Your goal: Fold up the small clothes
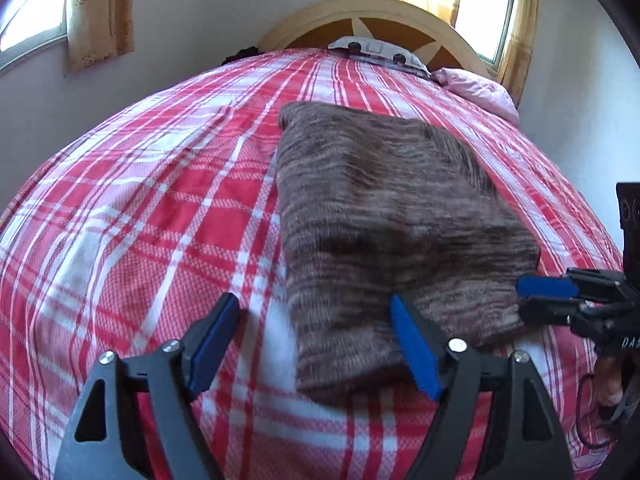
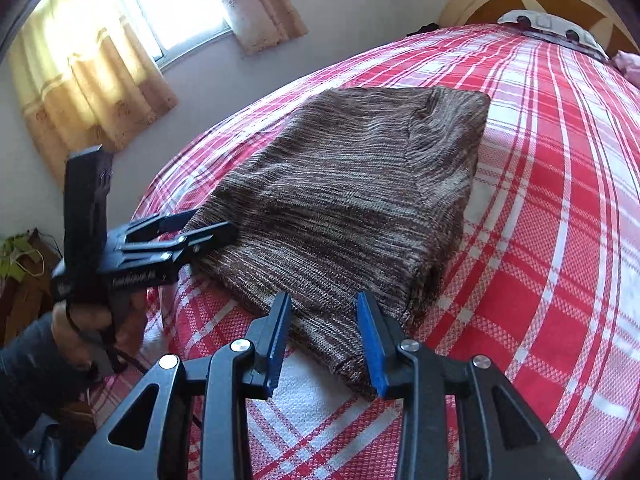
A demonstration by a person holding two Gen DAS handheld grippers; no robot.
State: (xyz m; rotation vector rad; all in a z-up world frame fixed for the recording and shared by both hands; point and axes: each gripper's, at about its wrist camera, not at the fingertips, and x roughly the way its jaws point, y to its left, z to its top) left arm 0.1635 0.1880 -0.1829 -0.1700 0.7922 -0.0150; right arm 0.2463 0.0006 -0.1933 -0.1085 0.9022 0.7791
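Brown-and-cream marled knit sweater [image 1: 384, 216], ribbed texture with fine horizontal streaks, folded into a thick rough rectangle, lying flat on the red-and-white plaid bedspread [image 1: 140, 208]. Bedspread is woven, checked, slightly creased. Sweater sits mid-bed, long axis toward the headboard [image 1: 372, 20], which is arched wood, cream with a brown star inlay. Sleeve or collar seam shows on the far part of the sweater in the right wrist view. Pink quilted cover [image 1: 480, 88] bunched at the far right corner. Patterned pillow [image 1: 376, 54] at the head end. Yellowish floral curtains [image 2: 80, 80] at the window, backlit.

Left gripper [image 1: 316, 344]: black frame, blue flat pads, jaws well apart, pointing down at the near left corner of the sweater. Its right pad lies over the knit edge, its left pad over bare bedspread; the sweater corner sits between them, not pinched. In the right wrist view it comes in from the left, held in the person's hand [image 2: 92, 320] with a dark sleeve, fingertips at the sweater's left edge.

Right gripper [image 2: 326, 340]: same build, jaws partly apart, tilted down, straddling the near corner of the sweater. Knit corner lies between the pads; contact with the pads cannot be told. In the left wrist view it enters from the right edge, tips at the sweater's near right side.
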